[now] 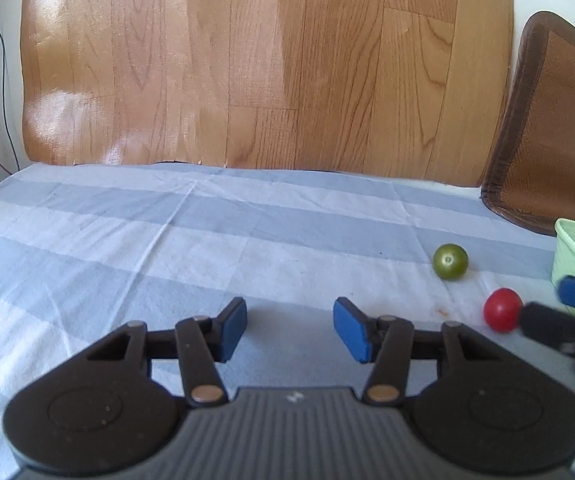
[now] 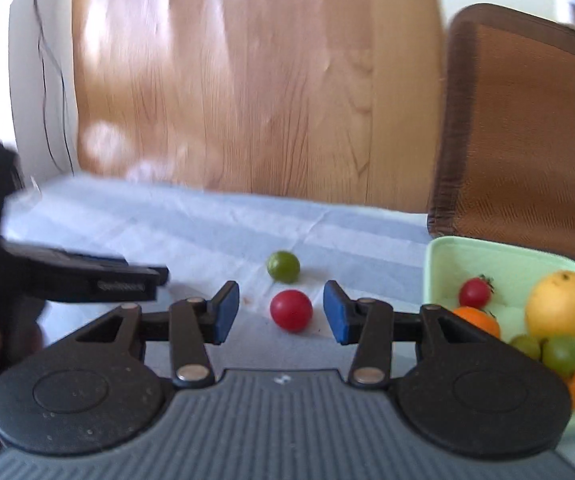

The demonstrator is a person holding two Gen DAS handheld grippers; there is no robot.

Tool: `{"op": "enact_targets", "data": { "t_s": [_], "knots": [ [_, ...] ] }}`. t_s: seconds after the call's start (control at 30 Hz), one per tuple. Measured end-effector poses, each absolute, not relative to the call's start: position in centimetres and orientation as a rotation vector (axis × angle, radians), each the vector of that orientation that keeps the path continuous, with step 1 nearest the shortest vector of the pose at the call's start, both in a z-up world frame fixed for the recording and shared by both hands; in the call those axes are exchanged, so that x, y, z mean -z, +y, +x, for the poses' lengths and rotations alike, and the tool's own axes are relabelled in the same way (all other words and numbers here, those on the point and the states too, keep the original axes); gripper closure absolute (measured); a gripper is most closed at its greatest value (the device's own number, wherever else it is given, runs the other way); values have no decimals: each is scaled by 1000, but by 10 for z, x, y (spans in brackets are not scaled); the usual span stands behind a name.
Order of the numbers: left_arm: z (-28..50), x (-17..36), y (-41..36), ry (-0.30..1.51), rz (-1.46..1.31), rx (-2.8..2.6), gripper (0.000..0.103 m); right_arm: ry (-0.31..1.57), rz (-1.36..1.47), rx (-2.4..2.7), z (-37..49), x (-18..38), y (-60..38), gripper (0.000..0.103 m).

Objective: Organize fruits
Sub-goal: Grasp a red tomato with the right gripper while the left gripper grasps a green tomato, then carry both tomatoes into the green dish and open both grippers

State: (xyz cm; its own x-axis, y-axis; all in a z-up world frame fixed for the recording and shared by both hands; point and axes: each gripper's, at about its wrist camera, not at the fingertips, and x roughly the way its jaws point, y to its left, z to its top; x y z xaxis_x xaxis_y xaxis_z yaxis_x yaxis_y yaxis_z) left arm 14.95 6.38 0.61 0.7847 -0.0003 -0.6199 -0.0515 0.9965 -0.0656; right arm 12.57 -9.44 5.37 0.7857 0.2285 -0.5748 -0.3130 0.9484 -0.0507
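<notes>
Most fruit already sits in green basket. Red tomato and green tomato remain on cloth. Right gripper jaws apart, empty, framing red tomato; left gripper likewise apart and empty.

Green fruit nr red fruit, maybe tomatoes

A blue-and-white striped cloth carries a green fruit, a red tomato and a pale green basket.
</notes>
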Motion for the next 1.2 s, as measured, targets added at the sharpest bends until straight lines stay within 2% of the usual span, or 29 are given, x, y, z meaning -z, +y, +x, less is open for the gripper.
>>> {"op": "enact_targets", "data": {
  "t_s": [0.2, 0.23, 0.27, 0.3, 0.57, 0.87, 1.13, 1.2],
  "knots": [
    [151, -4, 64, 668, -69, -32, 54, 690, -193, -245, 152, -32, -89, 55],
    [152, -4, 64, 669, -68, -32, 54, 697, -173, -254, 153, -33, -91, 57],
    [153, -4, 65, 669, -68, -31, 54, 707, -151, -271, 152, -33, -94, 70],
    [153, -4, 64, 669, -67, -31, 54, 711, -138, -277, 150, -34, -95, 72],
    [163, -11, 61, 626, -70, 12, 51, 648, -123, -349, 99, -35, -104, 72],
    [209, -15, 2, 618, -10, 221, 53, 693, 14, -384, 108, -32, -120, 69],
    [209, -6, -27, 632, 40, 306, 50, 695, 56, -395, 110, -30, -122, 69],
    [207, -5, -36, 640, 85, 313, 54, 694, 61, -396, 110, -30, -123, 69]
  ]
}}
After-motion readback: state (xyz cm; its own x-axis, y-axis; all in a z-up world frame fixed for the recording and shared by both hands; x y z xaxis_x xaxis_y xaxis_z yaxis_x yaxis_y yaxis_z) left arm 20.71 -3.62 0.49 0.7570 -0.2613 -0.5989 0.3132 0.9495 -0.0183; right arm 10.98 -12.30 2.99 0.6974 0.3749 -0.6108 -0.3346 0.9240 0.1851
